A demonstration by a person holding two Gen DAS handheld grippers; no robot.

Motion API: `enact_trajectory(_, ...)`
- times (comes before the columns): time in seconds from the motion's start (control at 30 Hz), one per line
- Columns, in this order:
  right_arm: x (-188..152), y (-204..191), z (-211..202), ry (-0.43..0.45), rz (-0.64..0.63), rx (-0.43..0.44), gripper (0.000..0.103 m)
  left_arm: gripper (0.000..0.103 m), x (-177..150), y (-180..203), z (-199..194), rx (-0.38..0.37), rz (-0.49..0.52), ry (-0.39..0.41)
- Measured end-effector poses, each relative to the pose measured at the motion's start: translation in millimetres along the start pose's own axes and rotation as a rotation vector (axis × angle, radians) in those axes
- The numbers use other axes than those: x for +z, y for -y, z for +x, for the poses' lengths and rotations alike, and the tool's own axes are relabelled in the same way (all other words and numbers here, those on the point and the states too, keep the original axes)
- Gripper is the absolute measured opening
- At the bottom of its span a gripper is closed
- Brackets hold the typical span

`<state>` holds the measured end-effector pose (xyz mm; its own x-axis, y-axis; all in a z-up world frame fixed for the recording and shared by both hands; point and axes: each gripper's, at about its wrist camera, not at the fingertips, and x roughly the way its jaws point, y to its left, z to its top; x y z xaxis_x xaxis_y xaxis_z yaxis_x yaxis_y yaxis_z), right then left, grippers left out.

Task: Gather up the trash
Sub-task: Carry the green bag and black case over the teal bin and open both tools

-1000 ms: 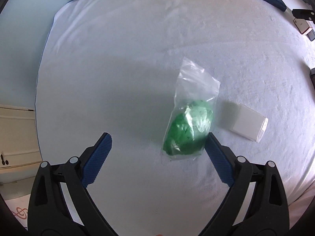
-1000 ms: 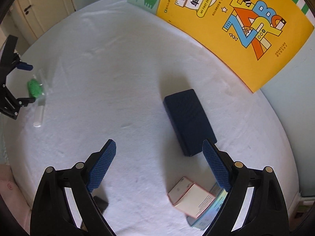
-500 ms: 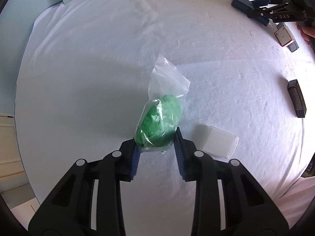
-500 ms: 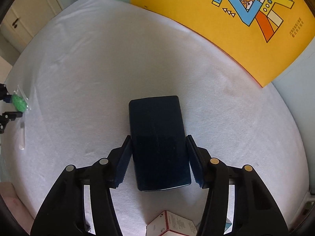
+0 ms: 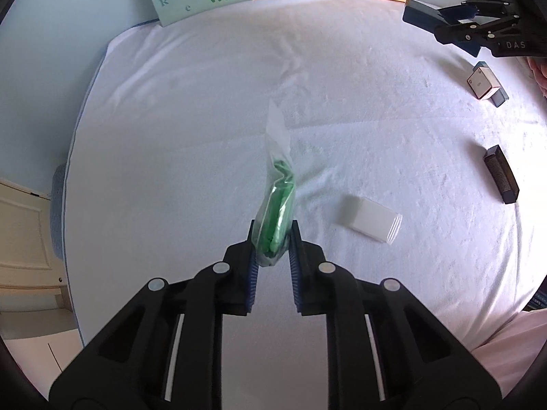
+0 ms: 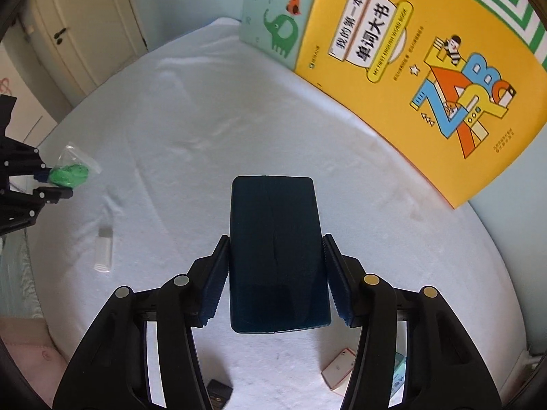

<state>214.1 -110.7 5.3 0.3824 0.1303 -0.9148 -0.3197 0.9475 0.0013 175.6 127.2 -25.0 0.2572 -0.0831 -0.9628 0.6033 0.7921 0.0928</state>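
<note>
both hand-held grippers were spread wide over the white bed sheet [image 5: 191,143] a second ago, with nothing between their pads; now each is clamped on something and lifted clear of the sheet. the left hand-held gripper [image 5: 272,239] is squeezed nearly shut on the clear plastic bag with crumpled green stuff inside [image 5: 277,205], which was lying flat and now hangs edge-on from the blue pads, its empty top pointing away. the right hand-held gripper [image 6: 275,266] is about half open, its pads pressed against the long sides of the flat dark navy rectangular box [image 6: 277,253], which sits between them, raised above the sheet.

left on the bed: one translucent white plastic box [image 5: 371,218] lying just beside the spot under the bag, one small black box with a mesh face [image 5: 502,175] near the right edge, and one small white-and-pink carton [image 5: 482,82] resting against a blue-grey carton [image 5: 499,97]. that makes one bag, and five boxes in all counting the navy one.

two picture books lean at the far side: one yellow book with big coloured letters [image 6: 427,68] and one pale green book with an elephant [image 6: 277,24].
</note>
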Motion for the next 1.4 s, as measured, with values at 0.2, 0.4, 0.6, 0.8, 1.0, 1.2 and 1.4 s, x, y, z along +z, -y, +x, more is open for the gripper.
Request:
enact_trajectory(0.2,15,-68,-9,0.026,-0.093,0.056,0.054,0.014,-45,-26,-18,0.044,-0.097,0.009)
enact_trajectory(0.4,35,-148,-11,0.052,-0.225,0.145,0.054,0.014,-107,-63,-31,0.091,-0.226,-0.009)
enact_trajectory(0.6,51,-240,-8,0.065,-0.369,0.235,0.054,0.014,-177,-85,-44,0.14,-0.358,-0.036)
enact_trajectory(0.8,58,-339,-7,0.057,-0.529,0.324,0.054,0.014,-244,-105,-51,0.183,-0.488,-0.072)
enact_trajectory(1.0,61,-422,-2,0.036,-0.673,0.404,0.054,0.014,-309,-124,-65,0.212,-0.618,-0.093)
enact_trajectory(1.2,57,-492,3,0.011,-0.789,0.48,0.054,0.015,-356,-136,-70,0.23,-0.729,-0.116)
enact_trajectory(1.4,46,-554,5,-0.027,-0.894,0.551,0.054,0.015,-397,-142,-69,0.236,-0.835,-0.135)
